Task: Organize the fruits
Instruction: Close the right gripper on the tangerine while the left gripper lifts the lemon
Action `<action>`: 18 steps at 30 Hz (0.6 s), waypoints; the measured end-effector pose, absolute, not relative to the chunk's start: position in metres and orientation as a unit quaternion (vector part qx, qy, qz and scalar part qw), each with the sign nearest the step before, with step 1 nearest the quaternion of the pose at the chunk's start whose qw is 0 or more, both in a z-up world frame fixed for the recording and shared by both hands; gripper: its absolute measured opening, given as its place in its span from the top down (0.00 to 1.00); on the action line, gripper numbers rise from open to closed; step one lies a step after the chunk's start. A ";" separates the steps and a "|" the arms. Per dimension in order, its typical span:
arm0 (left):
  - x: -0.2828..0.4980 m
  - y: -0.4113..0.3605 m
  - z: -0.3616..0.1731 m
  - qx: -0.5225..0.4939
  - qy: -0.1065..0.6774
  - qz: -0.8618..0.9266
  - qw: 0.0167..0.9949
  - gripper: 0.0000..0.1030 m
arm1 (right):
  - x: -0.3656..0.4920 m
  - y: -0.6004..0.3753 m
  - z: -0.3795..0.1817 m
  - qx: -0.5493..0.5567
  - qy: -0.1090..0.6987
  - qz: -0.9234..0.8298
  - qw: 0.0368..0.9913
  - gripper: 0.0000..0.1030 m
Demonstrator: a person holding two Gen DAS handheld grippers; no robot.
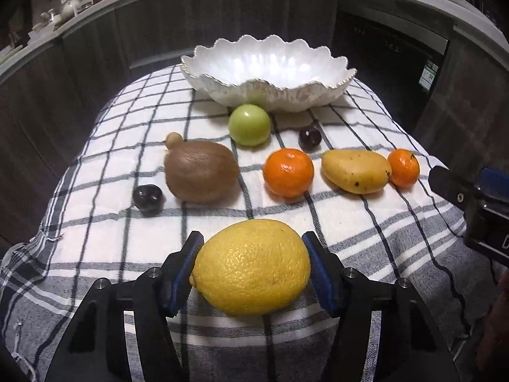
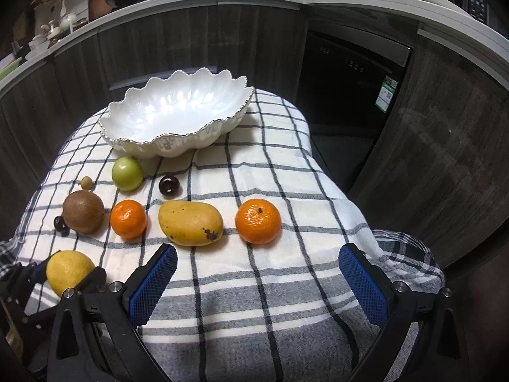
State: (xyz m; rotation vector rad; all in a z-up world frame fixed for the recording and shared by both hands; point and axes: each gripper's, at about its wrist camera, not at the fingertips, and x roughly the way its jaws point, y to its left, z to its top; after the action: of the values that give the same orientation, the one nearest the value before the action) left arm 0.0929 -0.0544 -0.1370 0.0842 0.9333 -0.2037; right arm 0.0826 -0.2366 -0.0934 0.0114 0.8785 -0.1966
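Gripping bumpy yellow oval lemon (image 1: 251,265) in left claw (image 1: 253,270), long axis crosswise between pads, nipple end pointing left. Right claw (image 2: 257,283) spread wide, holding nothing, above checked cloth (image 2: 270,302).

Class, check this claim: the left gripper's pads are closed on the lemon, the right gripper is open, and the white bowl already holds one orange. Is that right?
Not quite. The white bowl holds nothing, as the right wrist view shows; both oranges lie on the cloth. The left gripper does clasp the lemon, and the right gripper is open.
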 end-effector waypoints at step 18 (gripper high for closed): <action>0.111 -0.055 -0.107 0.049 0.407 -0.083 0.909 0.40 | 0.121 -0.252 -0.092 0.006 0.428 -0.120 0.896 0.02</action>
State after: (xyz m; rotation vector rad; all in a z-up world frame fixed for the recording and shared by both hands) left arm 0.1105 -0.0546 -0.1069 0.1003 0.8388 -0.1710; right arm 0.1207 -0.2520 -0.0925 0.0119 0.8872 -0.2484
